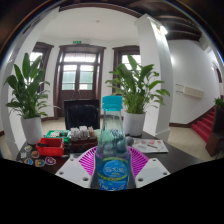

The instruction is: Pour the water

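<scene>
A water bottle is held between the two fingers of the gripper, and the pink pads are seen pressed against its sides at about the height of the blue label, so the jaws are judged to be closed on it at a narrow setting fixed by the bottle's width. The bottle's long axis is upright, running straight up from the jaws, with the blue cap at the top and apparently still screwed on. No tilt is seen, so pouring is judged not yet begun.

Beyond the fingers a dark table is spread out. Toward its left edge a red box and a clutter of small coloured items are laid; what they are cannot be told. Near the far edge, behind the bottle, a white pot with a leafy plant is set, and papers are laid just to the right of the bottle. A second potted plant is stood past the table's left end, and a dark chair is placed behind the far edge.

No cup or glass to receive water can be made out; it may be hidden behind the bottle. The clutter at the left is what would have to be cleared by any tilt to that side.
</scene>
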### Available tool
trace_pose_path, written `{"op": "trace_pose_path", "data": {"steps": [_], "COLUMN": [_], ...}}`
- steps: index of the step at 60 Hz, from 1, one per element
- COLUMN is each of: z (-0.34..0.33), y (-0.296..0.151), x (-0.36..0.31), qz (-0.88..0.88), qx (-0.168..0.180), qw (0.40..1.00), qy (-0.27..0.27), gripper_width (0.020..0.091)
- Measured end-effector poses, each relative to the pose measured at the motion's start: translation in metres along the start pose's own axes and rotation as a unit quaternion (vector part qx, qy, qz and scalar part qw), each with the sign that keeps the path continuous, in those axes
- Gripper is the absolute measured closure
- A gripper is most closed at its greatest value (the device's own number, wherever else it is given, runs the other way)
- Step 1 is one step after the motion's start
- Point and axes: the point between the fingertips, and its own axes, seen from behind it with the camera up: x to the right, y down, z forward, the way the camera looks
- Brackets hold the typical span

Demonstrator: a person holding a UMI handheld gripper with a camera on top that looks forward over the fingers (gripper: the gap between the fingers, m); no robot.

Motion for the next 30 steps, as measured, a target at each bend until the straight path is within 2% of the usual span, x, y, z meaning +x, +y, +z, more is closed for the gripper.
{"op": "trace_pose_path", "data": {"steps": [10,11,13,19,30], "z": [0.010,0.010,0.010,0.011,0.008], "y": [0.032,0.036,0.028,0.030,0.036], "x": [0.004,0.004,0.005,0.002,0.000], "qz": [0.027,0.029,0.032,0.026,0.028], "qx": [-0.002,-0.002,0.019,0.018,0.005], "qw": [1.000,1.000,0.999,0.999,0.999], "qy": [-0.006,-0.009,-0.007,-0.015,-0.018], "gripper_width": [0.0661,0.0641,0.0650,0.0644,0.0520]}}
